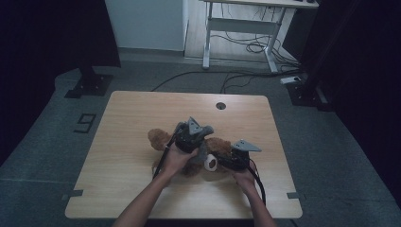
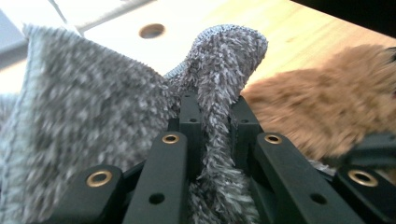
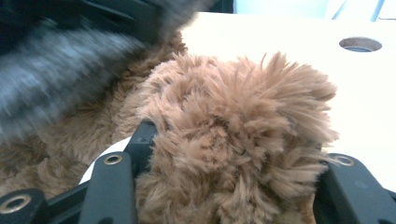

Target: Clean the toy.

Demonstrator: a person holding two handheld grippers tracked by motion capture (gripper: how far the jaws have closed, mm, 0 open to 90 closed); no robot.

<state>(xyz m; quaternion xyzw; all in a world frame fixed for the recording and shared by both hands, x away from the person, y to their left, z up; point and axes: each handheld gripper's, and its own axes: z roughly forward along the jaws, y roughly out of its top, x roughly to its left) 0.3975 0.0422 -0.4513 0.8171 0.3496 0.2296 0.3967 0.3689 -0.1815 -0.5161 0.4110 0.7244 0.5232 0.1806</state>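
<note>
- I can read one piece of writing: a dark number 9 (image 1: 85,123) marked on the grey floor, off the table's left edge.
- My left gripper (image 2: 212,116) has its jaws pressed together on a fold of the grey fuzzy cloth (image 2: 88,116); the pinched fold stands up between them, with the rest of the cloth spread to one side.
- My right gripper (image 3: 233,154) is pinching a tuft of the brown plush toy (image 3: 233,135), with fur bulging between and over both jaws.
- In the high view the plush toy (image 1: 158,138) lies near the middle of the wooden table (image 1: 123,113), slightly toward the near edge, and both grippers sit on it, close together.
- A white patch on the toy (image 1: 211,163) shows just beside the right gripper (image 1: 227,161).
- The left gripper (image 1: 191,137) and the cloth cover much of the toy's middle.
- A round cable hole (image 1: 221,105) sits near the table's far edge.
- Beyond the table, cables (image 1: 255,47) trail on the floor under a white desk frame (image 1: 246,23).
</note>
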